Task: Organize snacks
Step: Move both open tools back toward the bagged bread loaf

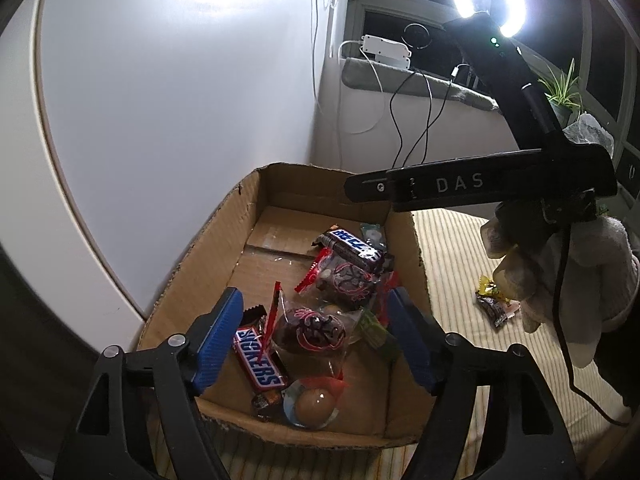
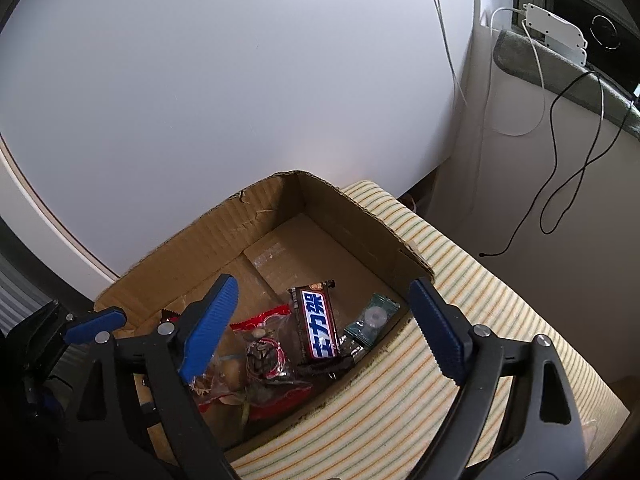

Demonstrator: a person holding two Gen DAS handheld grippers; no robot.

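My left fingers [image 1: 310, 336] and right fingers [image 2: 336, 328] stood wide apart, empty, above cardboard box [image 2: 352, 216] holding Snickers bar [image 1: 258, 356].

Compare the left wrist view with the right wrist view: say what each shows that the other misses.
Only the left wrist view shows the gloved hand, the ring light, a loose snack on the striped cloth and the Snickers bar. Only the right wrist view shows the cloth's far corner. Both show the cardboard box, the Chinese-lettered bar and the green packet.
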